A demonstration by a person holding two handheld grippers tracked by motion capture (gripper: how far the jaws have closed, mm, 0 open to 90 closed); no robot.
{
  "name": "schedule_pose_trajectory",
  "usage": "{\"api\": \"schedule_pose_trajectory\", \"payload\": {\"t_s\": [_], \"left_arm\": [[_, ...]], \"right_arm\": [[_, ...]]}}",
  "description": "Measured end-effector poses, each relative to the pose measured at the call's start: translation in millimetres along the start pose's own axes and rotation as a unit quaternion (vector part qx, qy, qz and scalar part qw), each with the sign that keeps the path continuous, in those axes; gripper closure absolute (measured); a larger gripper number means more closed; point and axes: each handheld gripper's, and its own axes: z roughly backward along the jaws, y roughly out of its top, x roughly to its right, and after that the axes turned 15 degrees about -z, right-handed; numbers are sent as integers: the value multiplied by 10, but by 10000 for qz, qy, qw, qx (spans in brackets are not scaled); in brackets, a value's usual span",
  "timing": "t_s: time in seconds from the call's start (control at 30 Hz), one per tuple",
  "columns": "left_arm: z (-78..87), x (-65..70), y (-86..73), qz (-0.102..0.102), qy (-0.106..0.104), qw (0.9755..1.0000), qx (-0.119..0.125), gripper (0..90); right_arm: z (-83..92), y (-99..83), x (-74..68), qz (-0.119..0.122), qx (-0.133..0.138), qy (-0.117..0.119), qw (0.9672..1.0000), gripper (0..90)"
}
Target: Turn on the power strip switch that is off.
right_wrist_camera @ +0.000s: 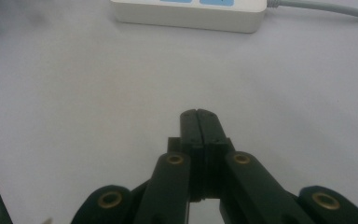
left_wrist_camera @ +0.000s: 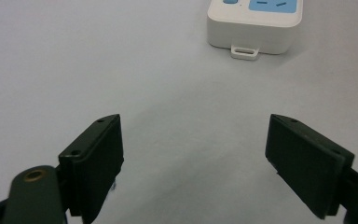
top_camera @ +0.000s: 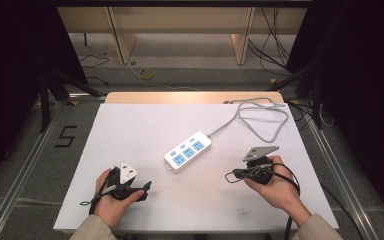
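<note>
Both hands rest at the near edge of the white table, either side of the power strip, which lies mid-table with its grey cable looping toward the far right corner. Left gripper has its jaws spread wide, nothing between them; right gripper has its jaws pressed together, empty. To grasp the strip well, I'd approach square to its short end.

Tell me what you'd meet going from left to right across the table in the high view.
Left gripper with its jaws open → white power strip with blue sockets → right gripper with its jaws shut → grey cable looping at the table's far right.
</note>
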Motion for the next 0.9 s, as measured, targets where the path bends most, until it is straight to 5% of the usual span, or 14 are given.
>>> {"api": "schedule_pose_trajectory", "payload": {"t_s": [0.9], "left_arm": [[-3, 2, 3, 5, 16, 10000, 3, 189]], "right_arm": [[-72, 136, -45, 107, -149, -6, 9998, 900]]}}
